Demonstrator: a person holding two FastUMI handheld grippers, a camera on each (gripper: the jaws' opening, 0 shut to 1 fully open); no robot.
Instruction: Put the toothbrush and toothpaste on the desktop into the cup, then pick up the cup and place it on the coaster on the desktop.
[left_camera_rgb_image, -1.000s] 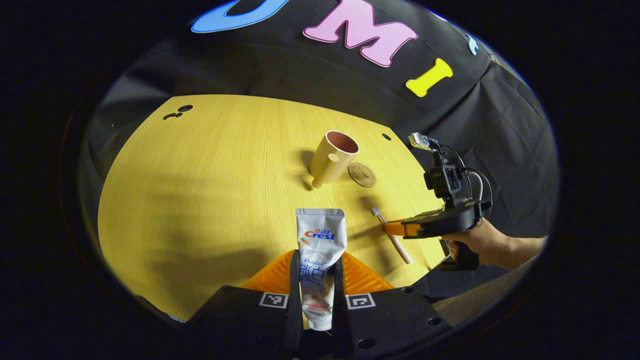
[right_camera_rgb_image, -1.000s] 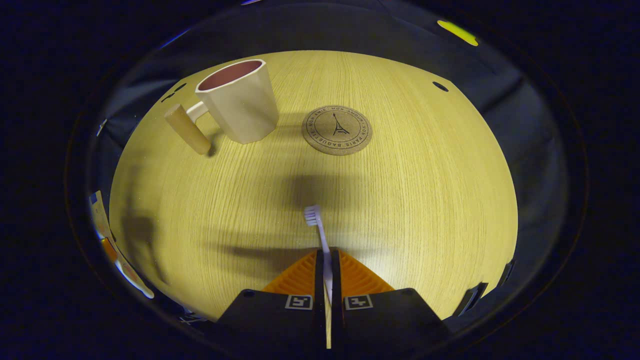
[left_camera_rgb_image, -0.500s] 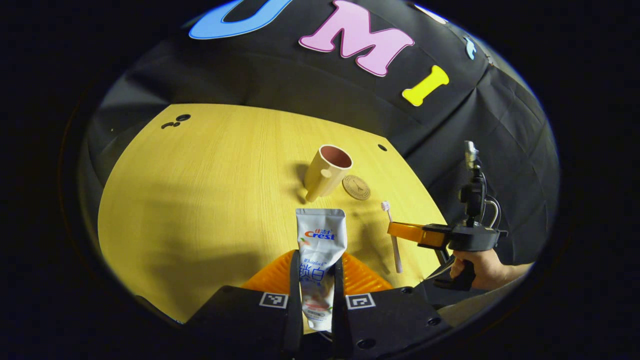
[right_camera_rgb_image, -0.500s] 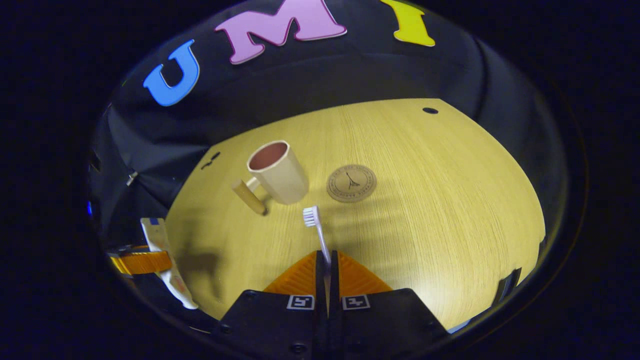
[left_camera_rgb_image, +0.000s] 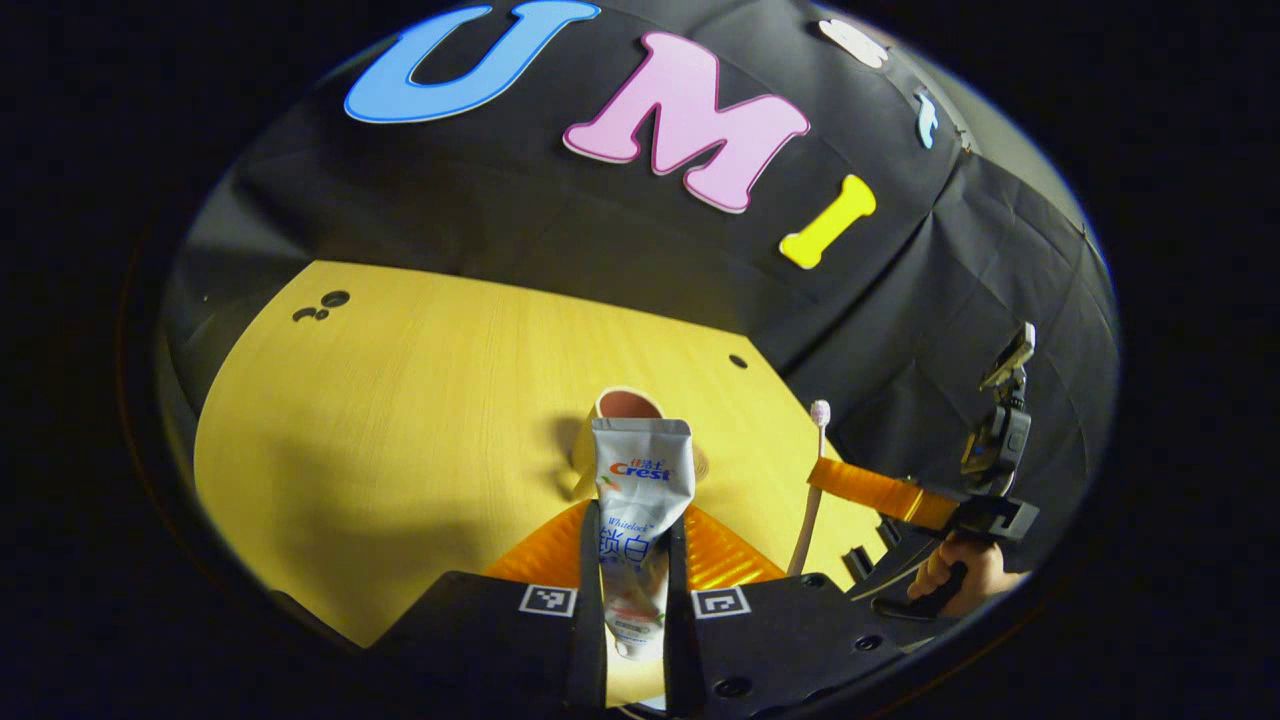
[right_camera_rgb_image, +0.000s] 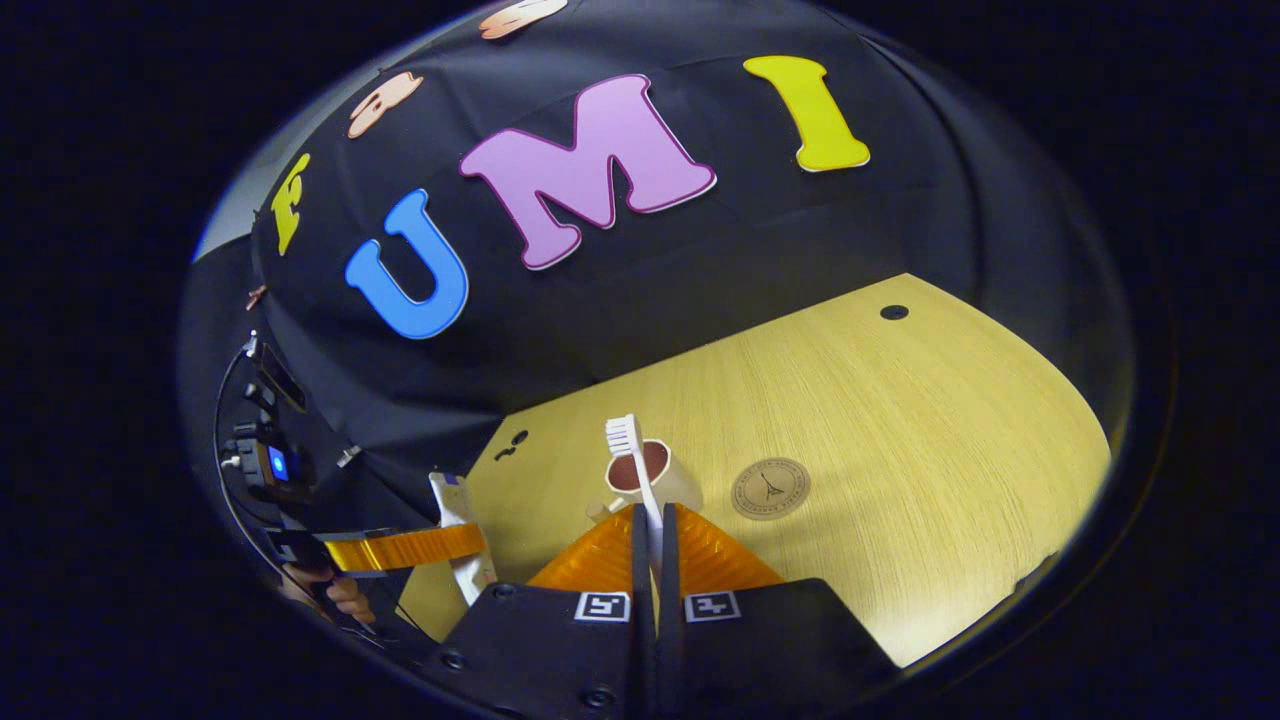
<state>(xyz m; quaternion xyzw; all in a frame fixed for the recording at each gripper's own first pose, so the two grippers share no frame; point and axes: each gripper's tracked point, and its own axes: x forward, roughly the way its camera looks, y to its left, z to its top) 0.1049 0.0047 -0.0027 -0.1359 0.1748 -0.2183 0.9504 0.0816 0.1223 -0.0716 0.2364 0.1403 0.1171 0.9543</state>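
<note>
Soft plastic, the toothpaste (left_camera_rgb_image: 642, 500) sits clamped in the left tongs (left_camera_rgb_image: 635, 560) at lower centre, likely light and squashy, best held mid-tube. The stiff, slim toothbrush (right_camera_rgb_image: 640, 490) stands clamped in the right tongs (right_camera_rgb_image: 650, 560). Beyond, the cup (right_camera_rgb_image: 655, 478) and coaster (right_camera_rgb_image: 769, 488) rest on the surface (right_camera_rgb_image: 900, 430).

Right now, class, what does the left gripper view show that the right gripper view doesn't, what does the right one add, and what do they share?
Left gripper view: the printed face of the toothpaste, clamped in the left tool and covering most of the cup; the hand gripping the right tool, seen side-on.
Right gripper view: the coaster in the open beside the cup; the toothbrush bristles-up, seen along that tool's grip.
Shared: the desktop, the cup, both tools shut on their items.
</note>
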